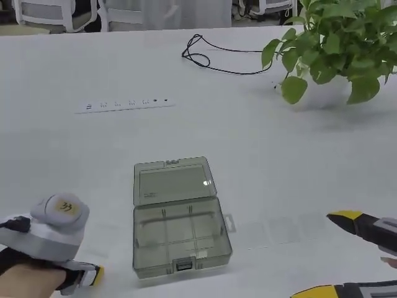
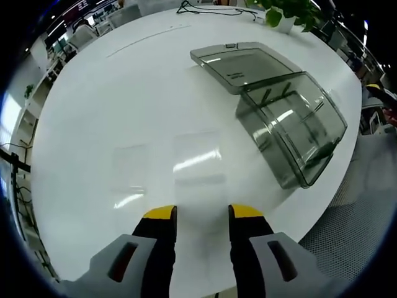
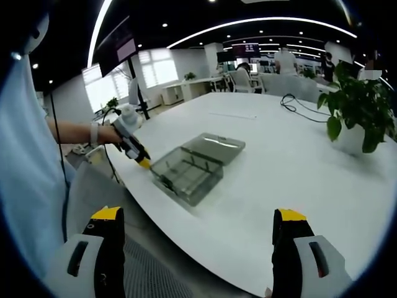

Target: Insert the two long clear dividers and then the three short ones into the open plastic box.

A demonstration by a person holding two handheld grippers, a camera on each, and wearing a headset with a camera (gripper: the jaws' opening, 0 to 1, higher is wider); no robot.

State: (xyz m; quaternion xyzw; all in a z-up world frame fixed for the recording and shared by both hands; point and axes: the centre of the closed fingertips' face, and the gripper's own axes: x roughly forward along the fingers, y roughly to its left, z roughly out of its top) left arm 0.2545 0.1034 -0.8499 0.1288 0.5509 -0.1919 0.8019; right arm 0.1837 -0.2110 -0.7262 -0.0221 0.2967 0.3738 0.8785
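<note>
Blending into table (image 2: 124,93) — clear dividers (image 2: 197,158)

Box: smoky grey see-through rectangular plastic box (image 1: 180,239); its open lid (image 1: 172,180) has the same tint, with a white glint at its 3 o'clock edge.
Dividers: colourless clear plastic sheets (image 2: 197,155), faint glossy outlines against white.
Table: plain white tabletop (image 1: 260,149) with pale reflections.
Left gripper (image 2: 203,214): grey shell, black fingers, yellow tips.
Right gripper (image 3: 198,217): the same grey, black and yellow.
Plant: leafy green plant (image 1: 329,37) in a white pot, at 2 o'clock in the head view.
Cable: thin black cable (image 1: 205,56) at 12 o'clock.
Strip: long white power strip (image 1: 124,104) with small dark marks, at 11 o'clock.
Sleeve: light blue sleeve (image 3: 25,155).
</note>
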